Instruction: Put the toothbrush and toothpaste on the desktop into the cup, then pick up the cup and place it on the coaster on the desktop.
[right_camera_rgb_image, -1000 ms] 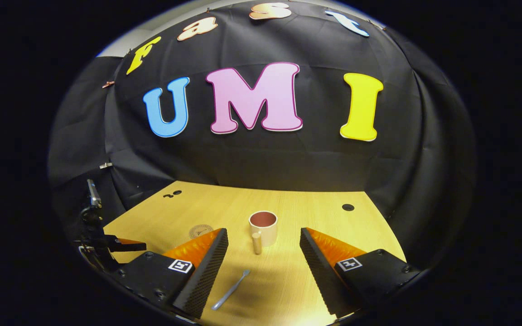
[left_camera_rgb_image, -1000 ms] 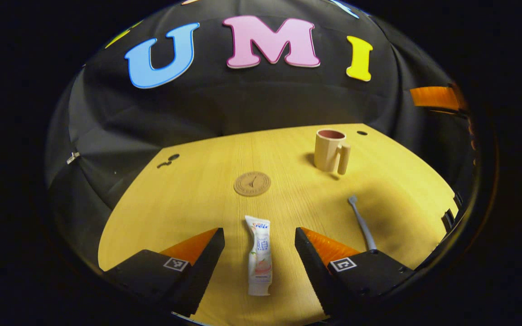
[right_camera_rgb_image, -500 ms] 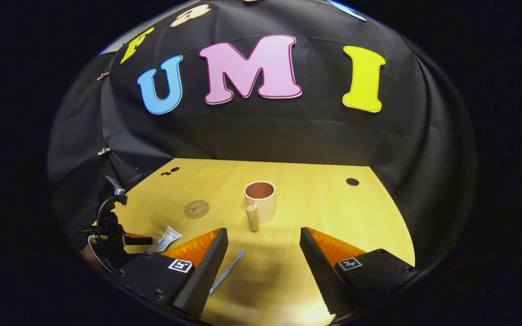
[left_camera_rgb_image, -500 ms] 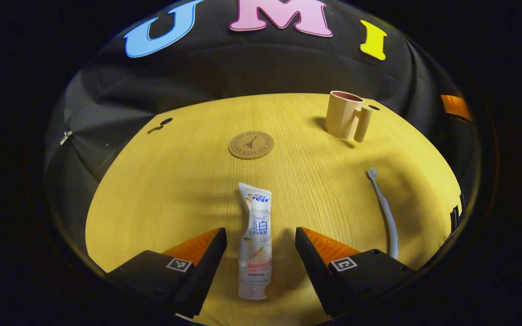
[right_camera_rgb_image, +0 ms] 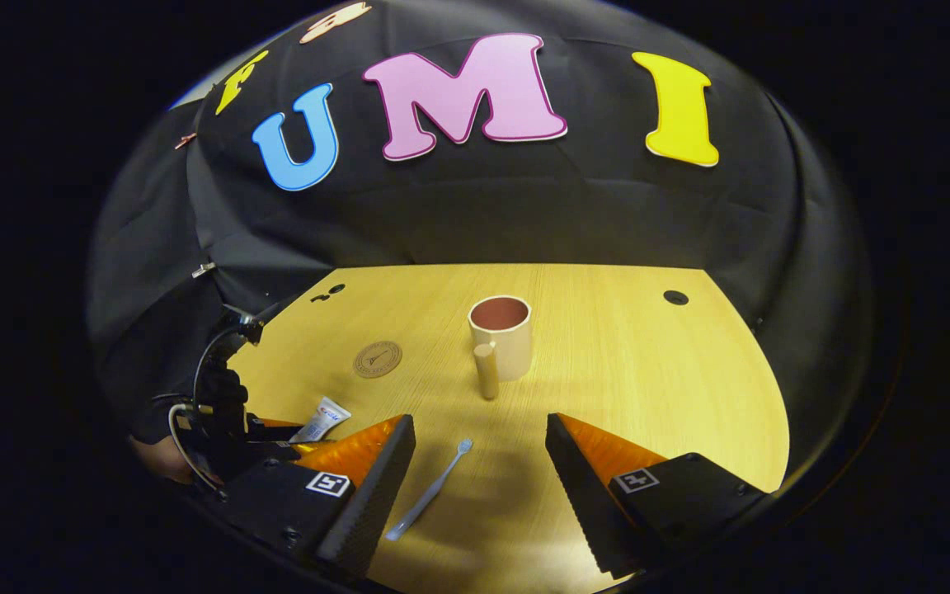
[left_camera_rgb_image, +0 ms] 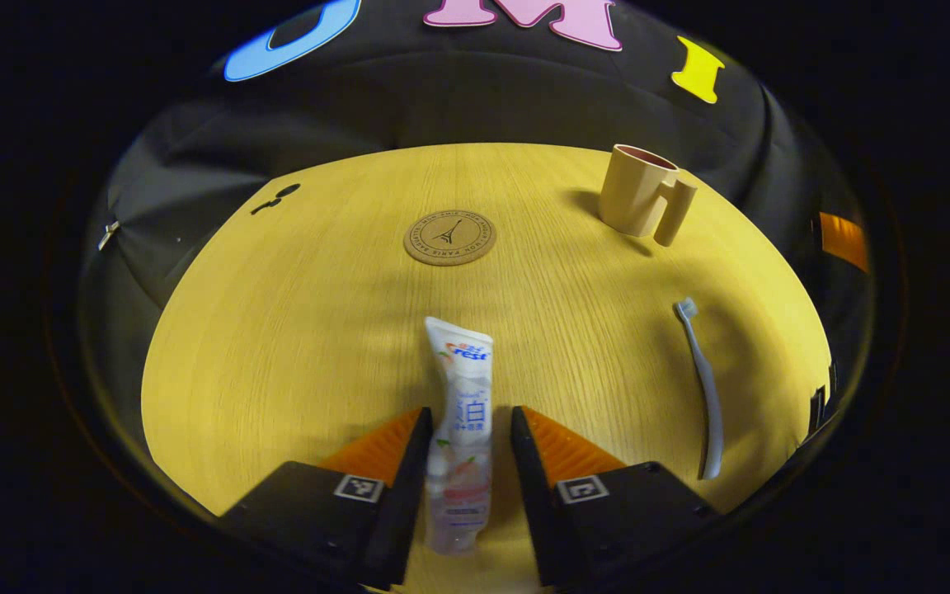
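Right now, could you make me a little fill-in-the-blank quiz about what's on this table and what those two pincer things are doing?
1. The left gripper has its fingers on either side of the ____.
2. The cup stands upright with nothing inside, and its ____ points toward the right gripper's camera.
3. The toothbrush lies flat on the ____ between the fingers of the right gripper.
4. The round coaster has ____ on it.

Missing words: toothpaste; handle; table; nothing

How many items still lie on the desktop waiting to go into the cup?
2: the toothpaste between the left gripper fingers, and the toothbrush before the right gripper.
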`<state>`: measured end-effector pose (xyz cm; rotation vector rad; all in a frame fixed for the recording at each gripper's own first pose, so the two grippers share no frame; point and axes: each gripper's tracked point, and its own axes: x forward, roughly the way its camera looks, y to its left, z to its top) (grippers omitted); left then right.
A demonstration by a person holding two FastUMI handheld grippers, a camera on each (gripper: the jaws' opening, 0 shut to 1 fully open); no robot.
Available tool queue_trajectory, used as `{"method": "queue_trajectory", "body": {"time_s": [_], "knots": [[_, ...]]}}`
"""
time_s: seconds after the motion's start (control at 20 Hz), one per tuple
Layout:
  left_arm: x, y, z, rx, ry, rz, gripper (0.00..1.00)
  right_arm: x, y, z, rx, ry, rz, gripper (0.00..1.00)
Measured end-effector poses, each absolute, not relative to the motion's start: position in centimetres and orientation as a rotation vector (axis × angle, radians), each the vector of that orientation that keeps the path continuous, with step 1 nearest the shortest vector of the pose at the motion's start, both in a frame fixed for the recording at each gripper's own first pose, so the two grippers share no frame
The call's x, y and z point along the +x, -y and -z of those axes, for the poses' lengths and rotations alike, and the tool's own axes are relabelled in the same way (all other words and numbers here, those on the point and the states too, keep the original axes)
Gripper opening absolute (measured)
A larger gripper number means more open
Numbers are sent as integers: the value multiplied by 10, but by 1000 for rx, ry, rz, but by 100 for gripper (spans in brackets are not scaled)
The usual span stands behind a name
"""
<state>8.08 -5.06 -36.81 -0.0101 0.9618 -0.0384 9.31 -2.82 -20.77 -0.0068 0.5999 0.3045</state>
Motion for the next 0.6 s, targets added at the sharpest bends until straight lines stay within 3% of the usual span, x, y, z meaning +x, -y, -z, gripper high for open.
{"method": "queue_trajectory", "body": {"time_s": [0.1, 0.35, 0.6], "knots": [[78, 54, 371, 44, -1021, 71, 46, 90, 28, 215, 0, -631, -293, 99], [79, 57, 366, 52, -1060, 140, 30, 77, 18, 232, 15, -718, -250, 98], [79, 57, 365, 7, -1036, 150, 22, 60, 12, 254, 10, -800, -186, 99]]}}
